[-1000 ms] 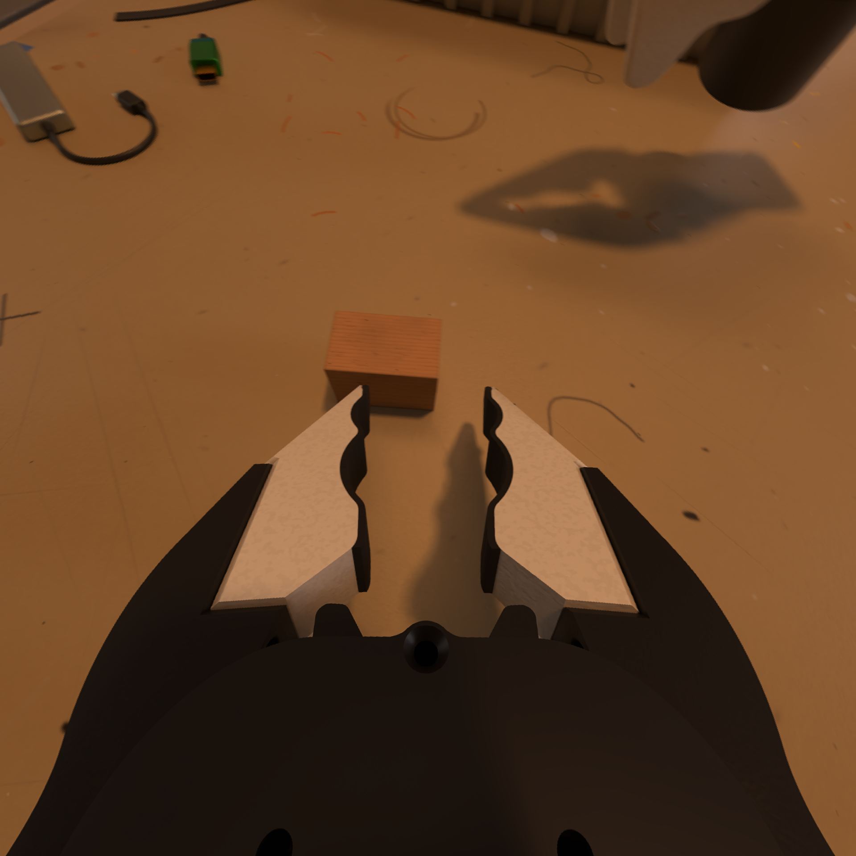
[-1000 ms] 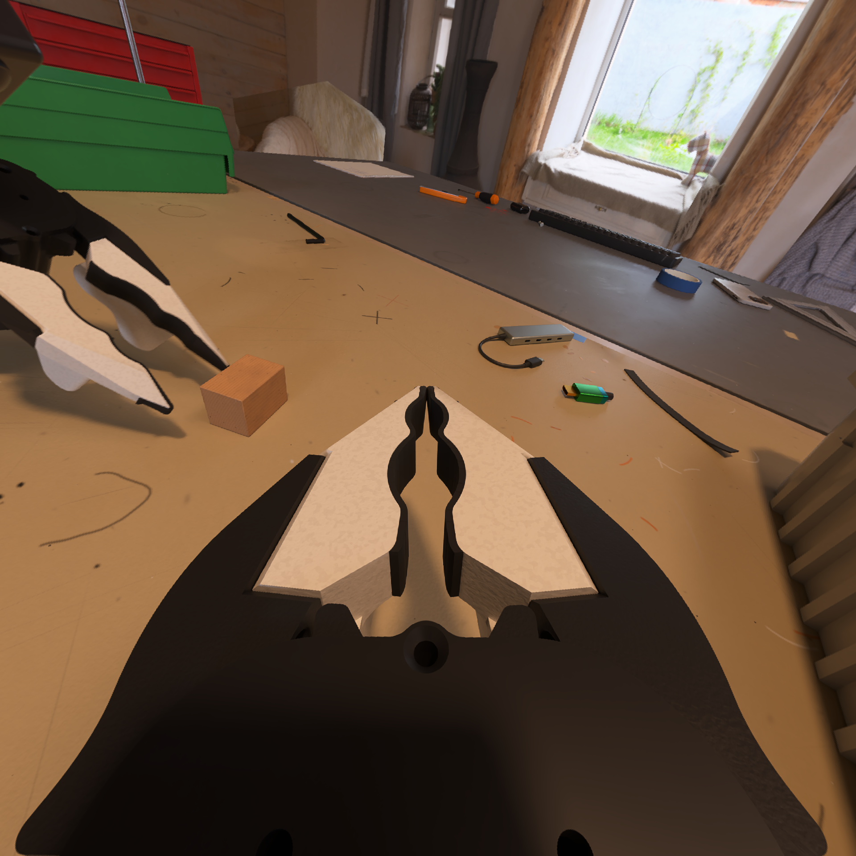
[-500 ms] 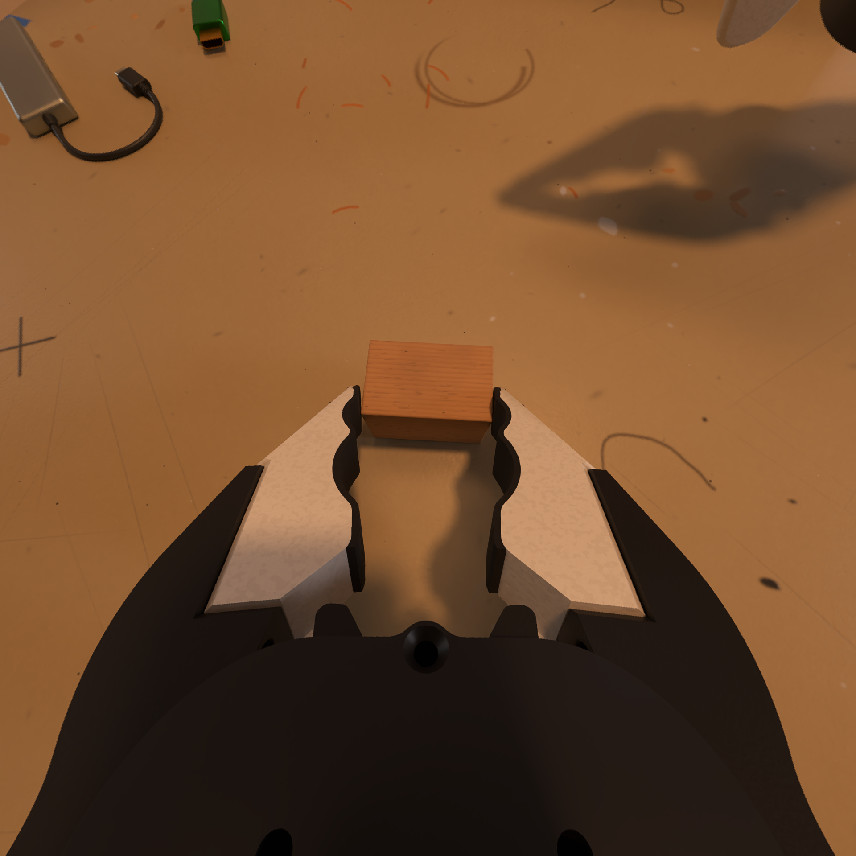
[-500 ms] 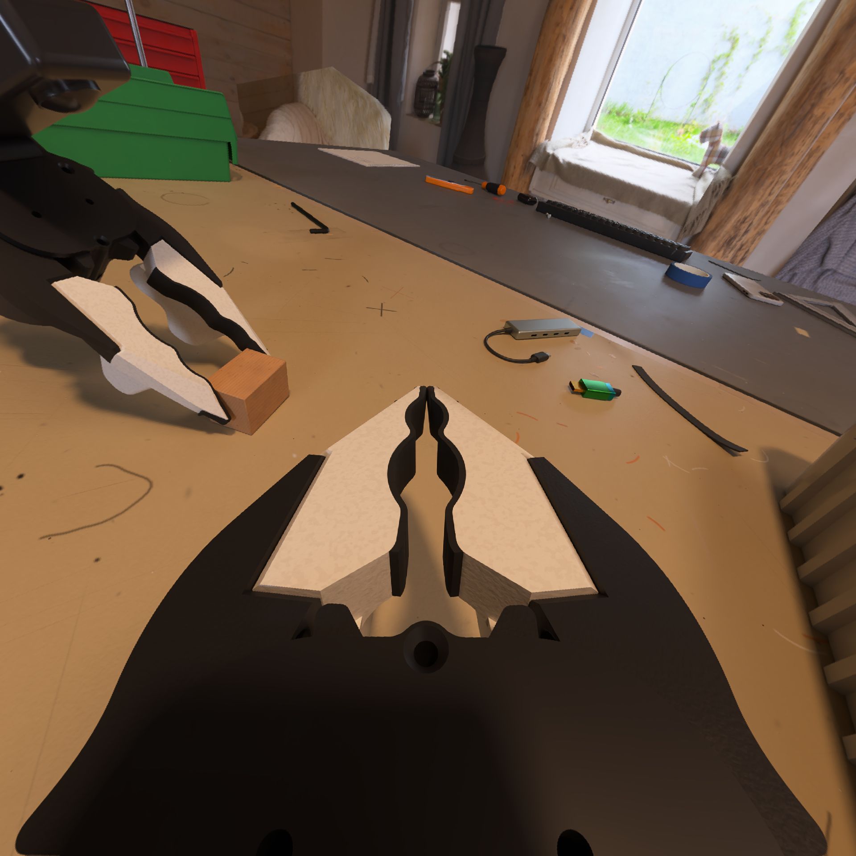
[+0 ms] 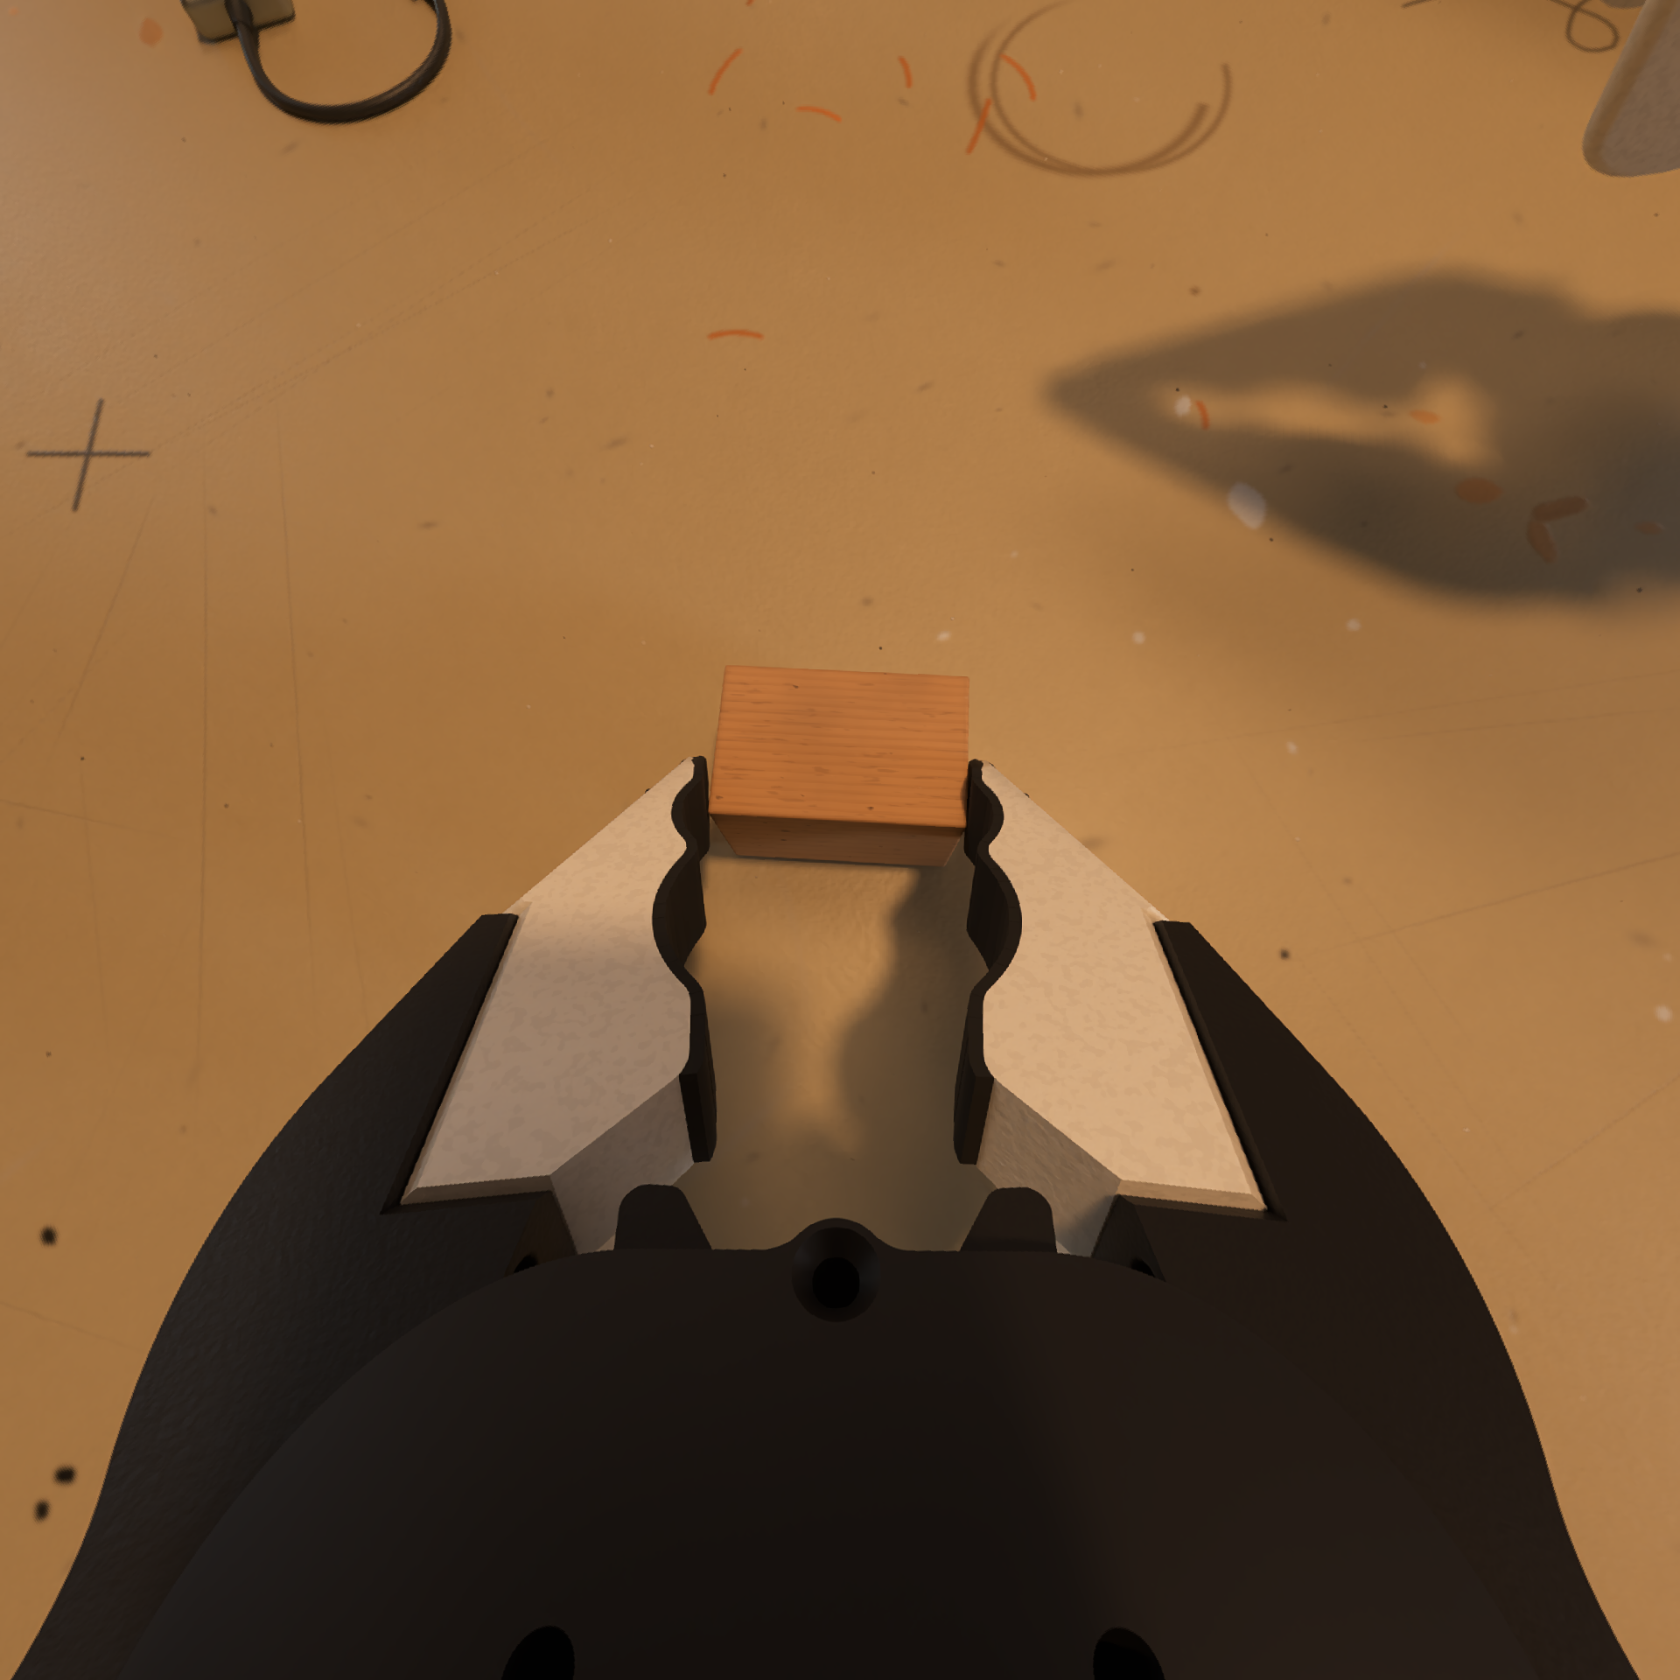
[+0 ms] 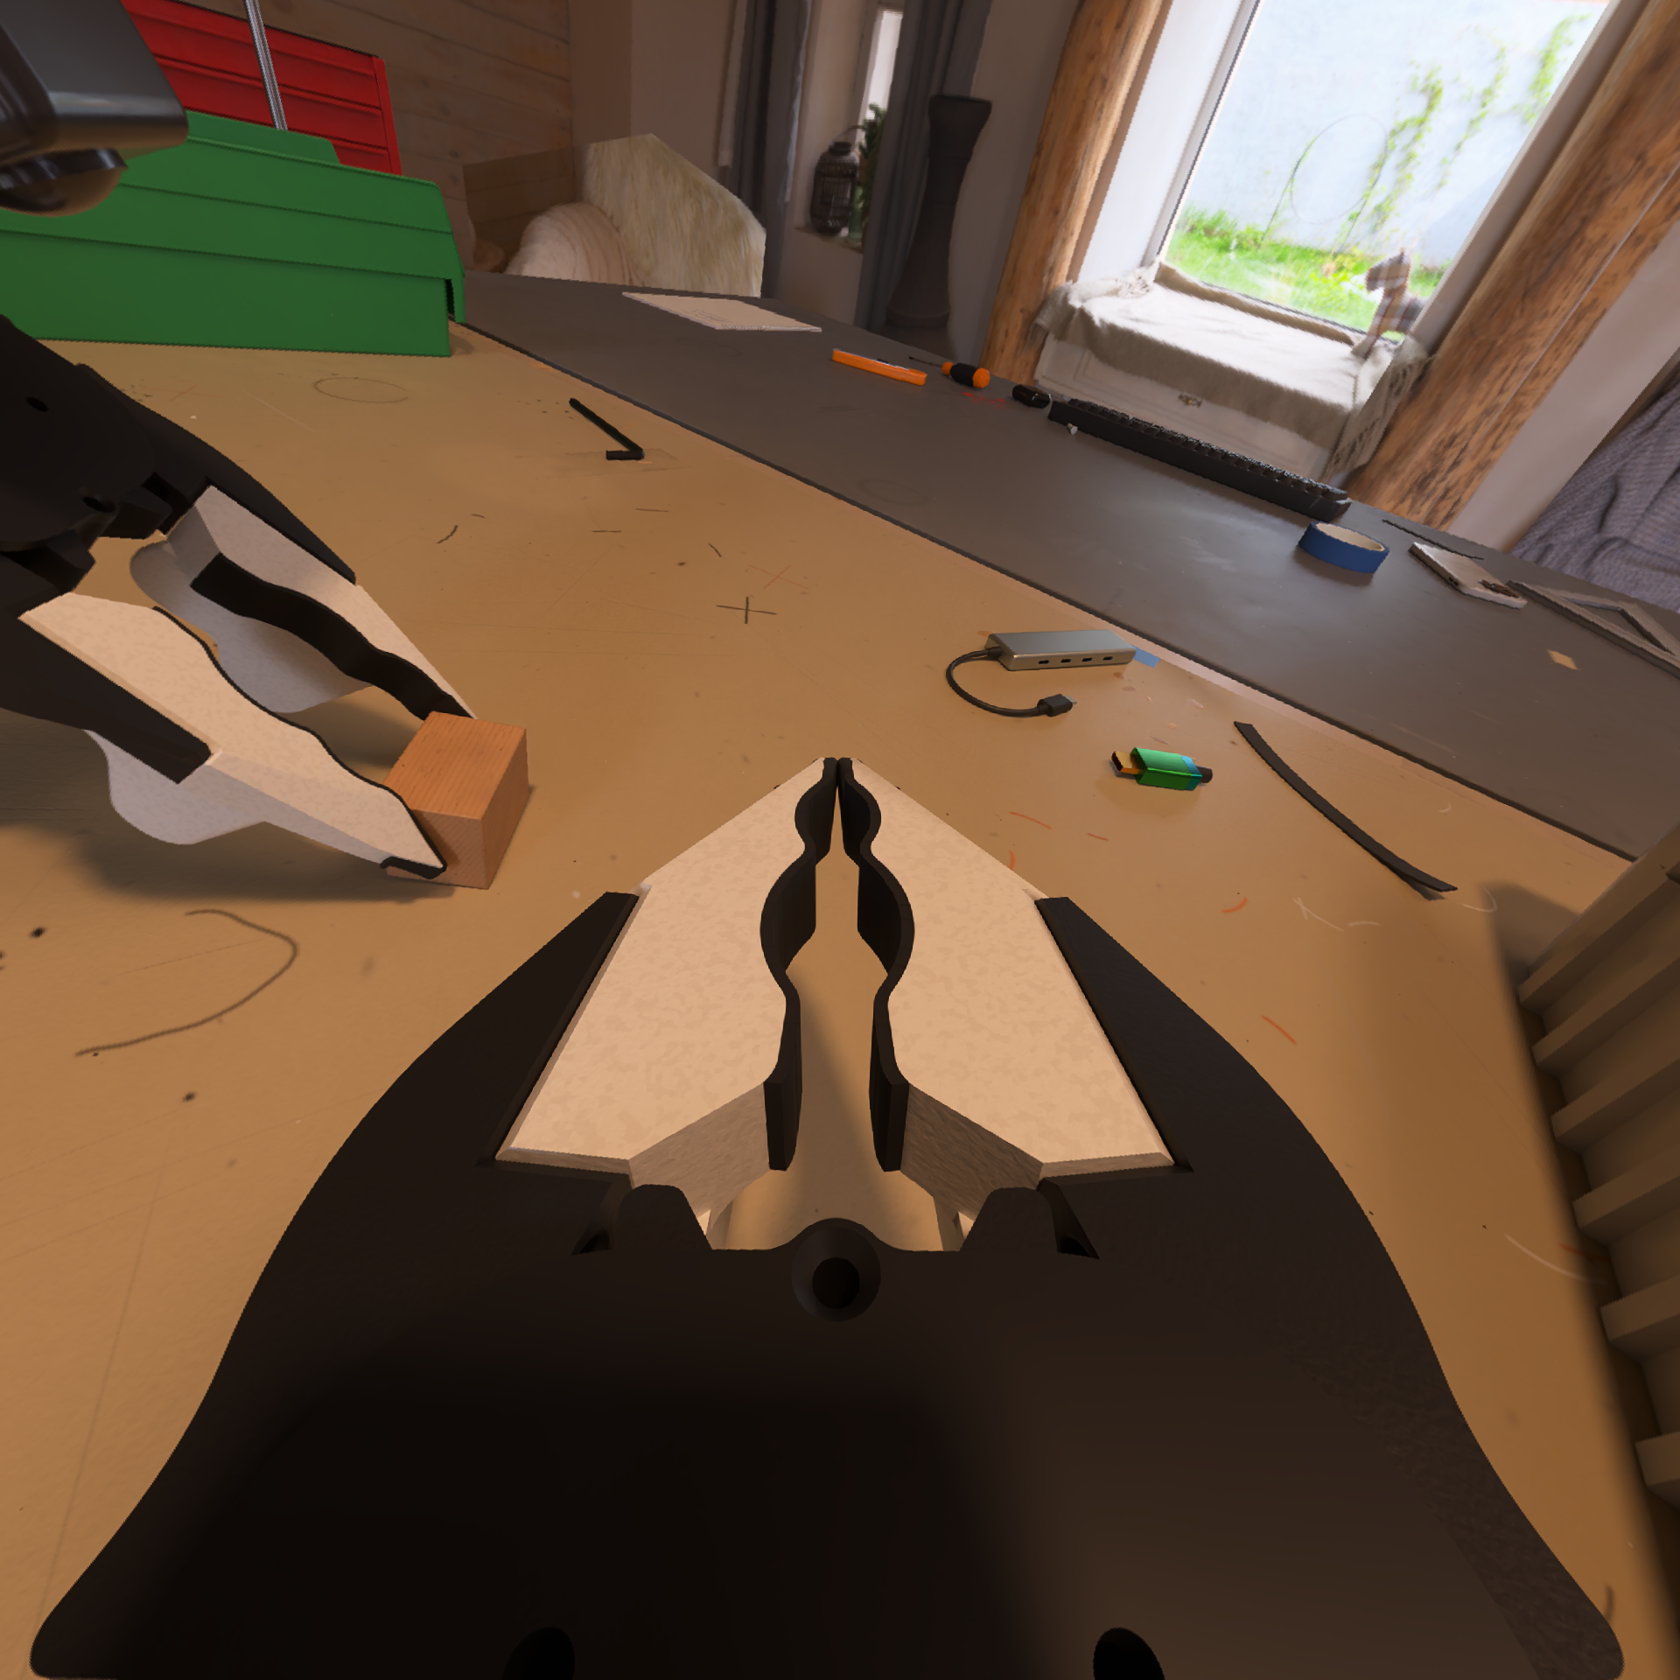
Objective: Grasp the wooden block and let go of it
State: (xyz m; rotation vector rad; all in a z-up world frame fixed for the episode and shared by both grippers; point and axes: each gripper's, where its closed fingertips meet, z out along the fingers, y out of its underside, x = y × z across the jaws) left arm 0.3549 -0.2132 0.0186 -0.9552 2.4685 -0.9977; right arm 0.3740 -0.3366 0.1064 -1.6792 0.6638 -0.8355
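The wooden block [image 5: 841, 755] is small and orange-brown and rests on the tan tabletop [image 5: 455, 636]. My left gripper [image 5: 836, 791] is open, with its two fingertips on either side of the block's near end, very close to its sides. In the right wrist view, the block [image 6: 473, 782] sits at the left with the left gripper [image 6: 436, 786] straddling it, low over the table. My right gripper [image 6: 836, 768] is shut and empty, hovering to the right of the block, well apart from it.
A grey USB hub [image 6: 1064, 647] with a black cable, a green USB stick [image 6: 1164, 768] and a black strip [image 6: 1336, 809] lie to the right. A green box [image 6: 227, 255] stands at the back left. A dark table section [image 6: 1091, 509] holds tools and blue tape [image 6: 1344, 545].
My left gripper opened wider and moved forward and down, so the block now sits between its fingertips. The right gripper stayed shut and barely moved.
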